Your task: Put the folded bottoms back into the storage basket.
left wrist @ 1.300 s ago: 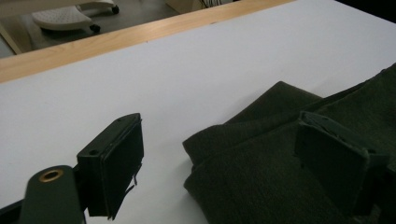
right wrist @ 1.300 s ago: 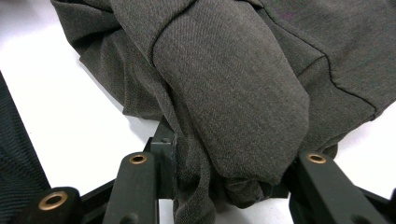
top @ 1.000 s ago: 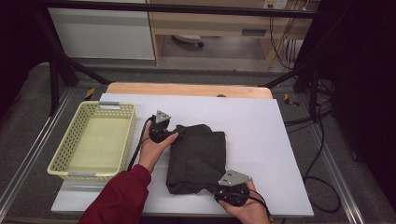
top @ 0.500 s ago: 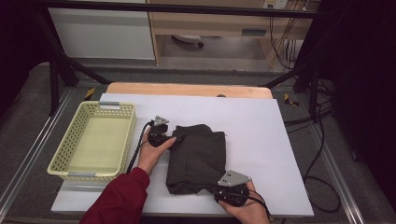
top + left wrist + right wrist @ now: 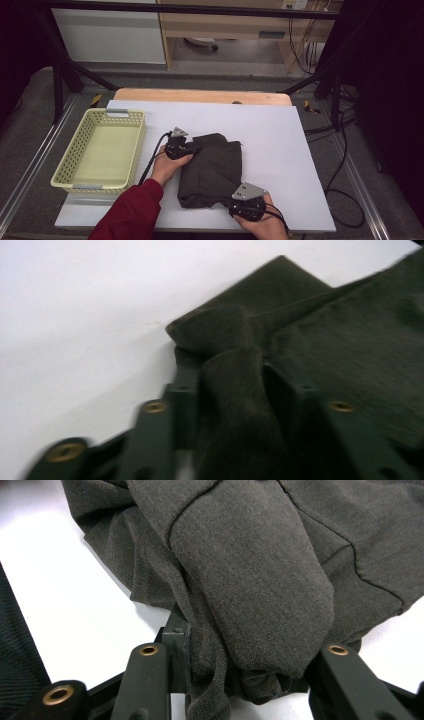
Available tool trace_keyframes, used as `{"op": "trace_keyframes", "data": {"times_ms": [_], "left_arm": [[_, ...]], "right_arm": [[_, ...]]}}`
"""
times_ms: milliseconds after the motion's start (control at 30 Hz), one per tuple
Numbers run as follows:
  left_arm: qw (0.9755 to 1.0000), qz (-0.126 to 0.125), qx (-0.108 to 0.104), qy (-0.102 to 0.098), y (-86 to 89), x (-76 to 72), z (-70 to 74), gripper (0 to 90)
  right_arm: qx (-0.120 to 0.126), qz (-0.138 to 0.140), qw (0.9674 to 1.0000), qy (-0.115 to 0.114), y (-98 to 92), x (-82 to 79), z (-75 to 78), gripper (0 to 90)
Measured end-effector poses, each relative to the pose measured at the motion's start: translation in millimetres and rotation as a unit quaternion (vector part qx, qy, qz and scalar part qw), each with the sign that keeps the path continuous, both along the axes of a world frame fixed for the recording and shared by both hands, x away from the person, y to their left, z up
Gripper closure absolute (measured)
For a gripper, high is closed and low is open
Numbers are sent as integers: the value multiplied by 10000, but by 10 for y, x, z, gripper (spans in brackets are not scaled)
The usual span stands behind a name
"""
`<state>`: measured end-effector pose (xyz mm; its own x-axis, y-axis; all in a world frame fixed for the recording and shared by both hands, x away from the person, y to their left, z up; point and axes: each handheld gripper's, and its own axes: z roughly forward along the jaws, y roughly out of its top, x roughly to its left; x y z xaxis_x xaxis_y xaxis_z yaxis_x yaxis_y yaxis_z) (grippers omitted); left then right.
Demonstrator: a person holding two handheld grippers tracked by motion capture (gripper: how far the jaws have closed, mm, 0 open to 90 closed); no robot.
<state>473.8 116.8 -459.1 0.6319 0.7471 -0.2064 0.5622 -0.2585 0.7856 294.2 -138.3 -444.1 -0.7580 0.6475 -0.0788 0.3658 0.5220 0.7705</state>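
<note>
1. The left claw (image 5: pixel 235 405) rises from the bottom edge, its two black jaws having just been closing, with a fold of dark cloth (image 5: pixel 320 335) between them.
2. The pinched fold runs up between the jaws to a bunched corner.
3. The rest of the cloth spreads flat to the right.
4. The white desk (image 5: pixel 75 315) lies bare to the left and beyond.

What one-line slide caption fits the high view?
Both tongs, left and right, grip opposite corners of a folded dark garment beside a yellow basket.

Grey floor (image 5: pixel 45 100), wooden shelf unit (image 5: pixel 225 25)
</note>
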Motion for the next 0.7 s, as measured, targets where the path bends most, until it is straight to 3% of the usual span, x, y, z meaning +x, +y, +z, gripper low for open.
{"op": "trace_keyframes", "data": {"times_ms": [100, 200, 233, 300, 400, 700], "left_arm": [[9995, 141, -237, 125, 16, 4, 3, 741], [9994, 222, -272, -45, 6, -32, 60, 806], [9988, 281, -332, -212, -2, -66, 130, 810], [9984, 306, -380, -272, 0, -81, 172, 815], [9969, 394, -497, -459, -1, -131, 350, 821], [9952, 320, -678, -628, -20, -143, 578, 823]], "right_arm": [[23, 5, 10000, -23, 2, 5, 15, 601], [82, -23, 9999, -146, 4, -4, 56, 613], [112, -27, 9998, -180, 0, -7, 69, 615], [166, -51, 9996, -211, -6, -10, 85, 617], [237, -60, 9992, -313, -3, -10, 105, 618], [548, -114, 9976, -416, -20, -10, 160, 619]]}}
